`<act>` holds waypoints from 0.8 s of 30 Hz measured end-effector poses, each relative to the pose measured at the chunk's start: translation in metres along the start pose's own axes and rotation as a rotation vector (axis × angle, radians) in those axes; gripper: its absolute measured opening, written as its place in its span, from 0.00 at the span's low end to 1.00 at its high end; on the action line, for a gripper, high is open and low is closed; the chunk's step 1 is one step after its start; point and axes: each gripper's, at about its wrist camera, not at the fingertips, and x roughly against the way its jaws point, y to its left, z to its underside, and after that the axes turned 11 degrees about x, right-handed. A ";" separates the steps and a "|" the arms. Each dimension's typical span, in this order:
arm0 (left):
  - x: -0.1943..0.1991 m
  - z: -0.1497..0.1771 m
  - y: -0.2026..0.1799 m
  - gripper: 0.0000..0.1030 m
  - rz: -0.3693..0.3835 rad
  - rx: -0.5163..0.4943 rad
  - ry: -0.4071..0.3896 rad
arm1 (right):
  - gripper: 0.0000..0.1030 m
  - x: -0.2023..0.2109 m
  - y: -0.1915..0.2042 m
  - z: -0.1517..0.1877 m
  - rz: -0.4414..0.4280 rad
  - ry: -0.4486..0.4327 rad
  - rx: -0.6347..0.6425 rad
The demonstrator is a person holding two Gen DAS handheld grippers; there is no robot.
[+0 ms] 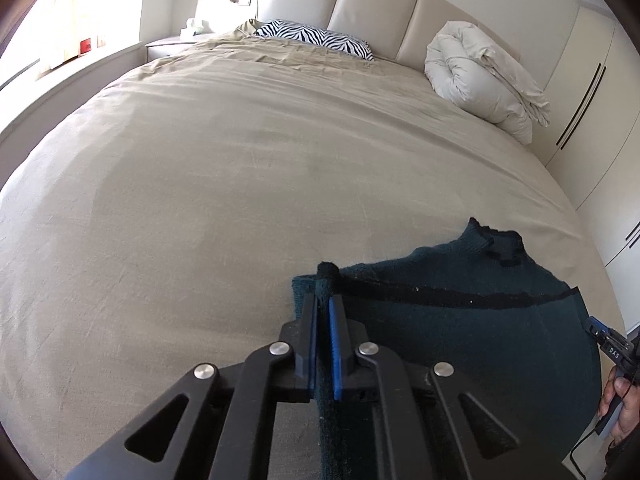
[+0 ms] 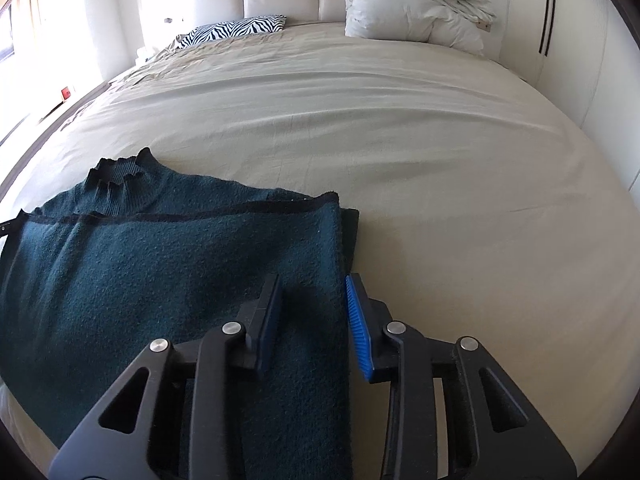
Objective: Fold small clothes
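The left tool (image 1: 325, 300) is clamped on a bunched edge of a dark teal sweater (image 1: 460, 320), which spreads to its right across the bed (image 1: 200, 184). The right tool (image 2: 314, 300) has its jaws apart, straddling the sweater's right edge without pressing it; the collar lies ahead to its left. Farther off, a zebra-striped pillow (image 2: 236, 28) and a rolled white duvet (image 2: 408, 12) rest against the headboard (image 1: 376, 8).
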 end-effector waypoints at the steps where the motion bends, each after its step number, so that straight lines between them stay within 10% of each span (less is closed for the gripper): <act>1: 0.004 -0.002 0.001 0.06 0.001 0.007 -0.015 | 0.30 0.001 0.000 0.000 0.000 -0.005 -0.002; 15: -0.015 0.003 0.022 0.07 0.028 0.093 0.019 | 0.30 -0.010 -0.016 0.014 -0.021 0.042 -0.092; 19: -0.007 0.003 0.028 0.29 0.027 0.120 0.009 | 0.30 -0.006 -0.016 0.020 -0.016 0.042 -0.116; 24: 0.037 0.012 0.032 0.30 -0.037 0.109 -0.099 | 0.30 0.013 -0.028 0.029 0.025 0.013 -0.231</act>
